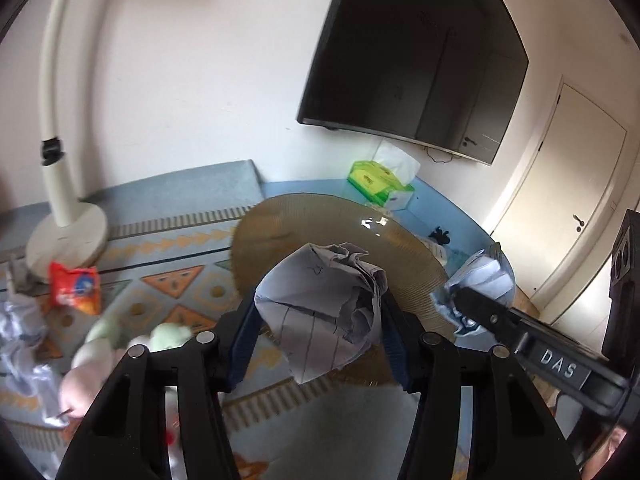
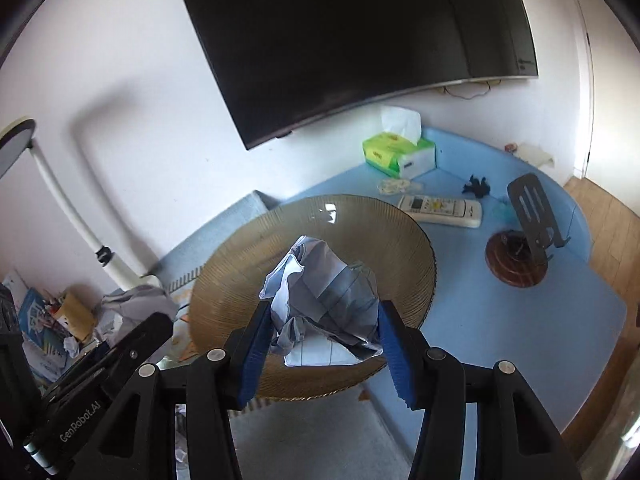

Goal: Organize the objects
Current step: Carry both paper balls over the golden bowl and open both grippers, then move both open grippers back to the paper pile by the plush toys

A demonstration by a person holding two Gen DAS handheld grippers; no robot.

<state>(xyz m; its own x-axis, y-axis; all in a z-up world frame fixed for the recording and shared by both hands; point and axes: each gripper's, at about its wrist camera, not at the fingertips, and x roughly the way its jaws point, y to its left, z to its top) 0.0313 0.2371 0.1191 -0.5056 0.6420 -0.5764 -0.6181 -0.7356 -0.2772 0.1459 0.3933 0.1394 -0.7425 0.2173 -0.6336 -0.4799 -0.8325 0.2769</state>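
Observation:
A crumpled sheet of lined paper [image 1: 316,300] is pinched between the blue pads of my left gripper [image 1: 320,320], shut on it and raised over the near rim of a round brown ribbed glass dish [image 1: 320,216]. My right gripper [image 2: 324,312] is shut on a second crumpled lined paper [image 2: 320,292], held above the same dish [image 2: 360,232]. In the left wrist view the right gripper [image 1: 472,300] comes in from the right with its paper [image 1: 480,272]. In the right wrist view the left gripper [image 2: 136,336] shows at lower left with its paper [image 2: 136,300].
The dish sits on a blue table [image 2: 500,320] with a patterned mat [image 1: 168,248]. A green tissue box [image 2: 396,152], a white remote [image 2: 440,208], a phone stand [image 2: 532,208] and a round wooden coaster [image 2: 516,264] lie beyond. A lamp base [image 1: 68,240], a red packet [image 1: 74,288] and a plush toy [image 1: 132,344] are on the left.

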